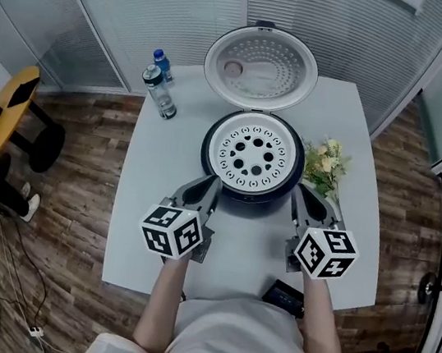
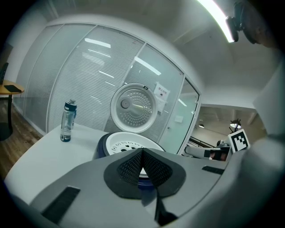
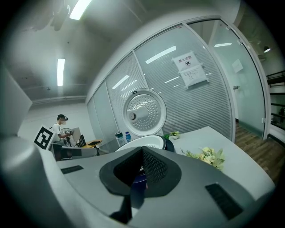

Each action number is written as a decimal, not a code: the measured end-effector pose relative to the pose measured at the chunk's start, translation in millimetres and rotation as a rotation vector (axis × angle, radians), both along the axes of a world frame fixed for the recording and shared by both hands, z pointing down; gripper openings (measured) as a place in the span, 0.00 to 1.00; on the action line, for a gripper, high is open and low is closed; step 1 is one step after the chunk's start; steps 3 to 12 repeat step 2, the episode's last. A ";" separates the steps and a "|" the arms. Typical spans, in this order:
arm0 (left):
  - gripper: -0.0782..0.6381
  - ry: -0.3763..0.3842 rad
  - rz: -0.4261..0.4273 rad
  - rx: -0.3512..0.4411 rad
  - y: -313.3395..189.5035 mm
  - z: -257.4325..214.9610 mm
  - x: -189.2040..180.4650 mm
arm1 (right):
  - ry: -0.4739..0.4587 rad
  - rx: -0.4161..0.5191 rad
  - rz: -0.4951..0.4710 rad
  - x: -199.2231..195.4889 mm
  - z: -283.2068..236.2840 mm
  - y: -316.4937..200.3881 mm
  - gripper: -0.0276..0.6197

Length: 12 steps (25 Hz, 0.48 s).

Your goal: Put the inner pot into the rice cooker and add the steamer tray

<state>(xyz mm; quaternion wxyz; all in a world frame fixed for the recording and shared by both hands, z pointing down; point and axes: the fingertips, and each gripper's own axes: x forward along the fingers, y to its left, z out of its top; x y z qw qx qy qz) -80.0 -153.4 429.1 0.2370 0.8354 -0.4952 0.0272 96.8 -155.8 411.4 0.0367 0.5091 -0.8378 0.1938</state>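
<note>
Wood floor (image 1: 77, 190) all round, with a pale square tabletop (image 1: 138, 225) in the middle of the head view. The dark blue rice cooker (image 1: 245, 194) sits at the centre of the tabletop, toward the far side. Its lid (image 1: 261, 61) is swung fully open and stands up behind it, dimpled inner face toward the camera. The white steamer tray (image 1: 251, 153), round with many holes, sits level in the cooker's mouth and fills the opening. The inner pot is hidden under it, so I cannot tell anything about it. The left tongs (image 1: 212, 185) point at the cooker's near-left side and the right tongs (image 1: 300, 196) at its near-right side. Both sets of tips are just beside the body; contact is unclear. In the left gripper view the jaws are closed pad against pad with nothing between them. The right gripper view shows the same, closed and empty. Each of the tongs carries its marker cube near the person's hands, at the near half of the tabletop. A small bunch of pale flowers (image 1: 325, 165) lies on the tabletop just right of the cooker. Two water bottles (image 1: 160, 91) stand together at the far-left corner, well apart from the cooker. A small dark flat device (image 1: 285, 296) lies at the near edge by the right forearm.
</note>
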 end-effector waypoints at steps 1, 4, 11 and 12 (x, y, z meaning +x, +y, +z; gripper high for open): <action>0.12 0.001 -0.001 0.001 -1.0 -0.1 -0.6 | -0.001 0.000 0.001 0.4 0.2 -1.0 0.07; 0.12 0.001 -0.002 0.003 -2.0 -0.2 -1.2 | -0.003 0.000 0.002 0.8 0.5 -2.1 0.07; 0.12 0.001 -0.002 0.003 -2.0 -0.2 -1.2 | -0.003 0.000 0.002 0.8 0.5 -2.1 0.07; 0.12 0.001 -0.002 0.003 -2.0 -0.2 -1.2 | -0.003 0.000 0.002 0.8 0.5 -2.1 0.07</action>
